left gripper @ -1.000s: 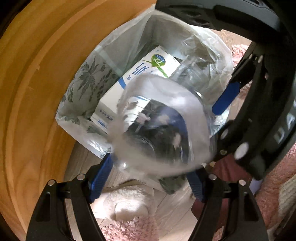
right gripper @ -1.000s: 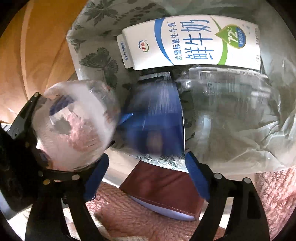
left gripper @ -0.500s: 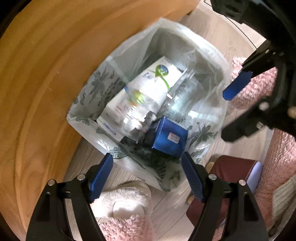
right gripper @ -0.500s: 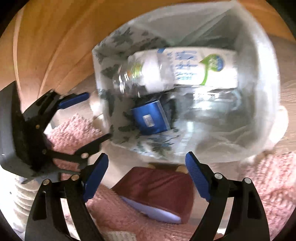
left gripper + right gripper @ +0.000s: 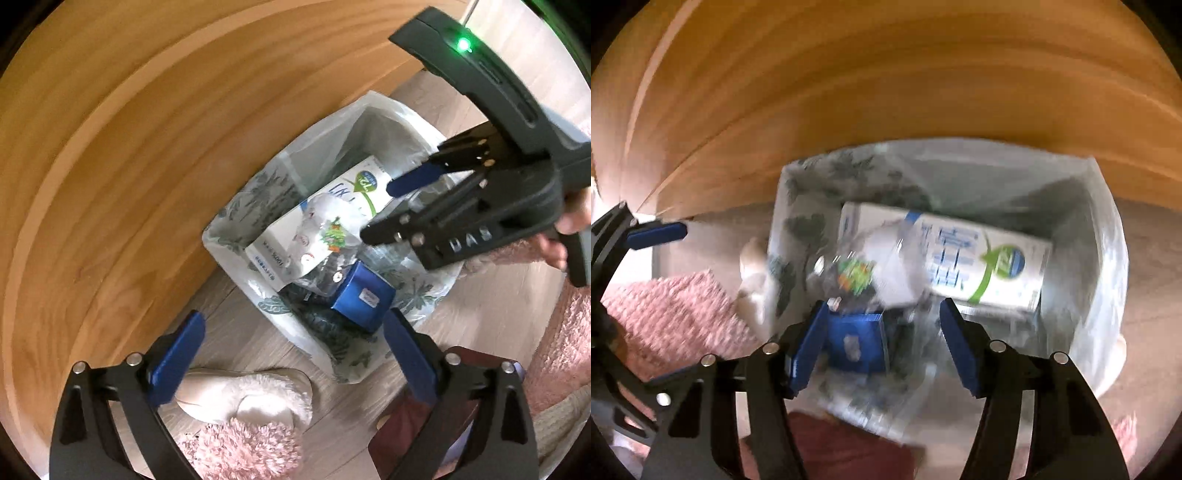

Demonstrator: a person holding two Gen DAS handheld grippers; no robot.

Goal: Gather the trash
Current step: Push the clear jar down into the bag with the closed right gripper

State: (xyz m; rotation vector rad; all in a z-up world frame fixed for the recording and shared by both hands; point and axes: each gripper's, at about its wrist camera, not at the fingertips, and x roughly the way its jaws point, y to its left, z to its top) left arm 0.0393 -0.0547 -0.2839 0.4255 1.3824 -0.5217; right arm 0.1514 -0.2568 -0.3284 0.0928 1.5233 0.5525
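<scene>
Both grippers are hovering empty above the bin: left gripper opening wide, right gripper narrowing.

The left tongs are pointed straight down, their jaws having just been opened wide, with nothing held between them. The right tongs are tilted steeply downward, their jaws having just been narrowed, nothing gripped. The right tongs' handle is grasped by a hand.
</scene>
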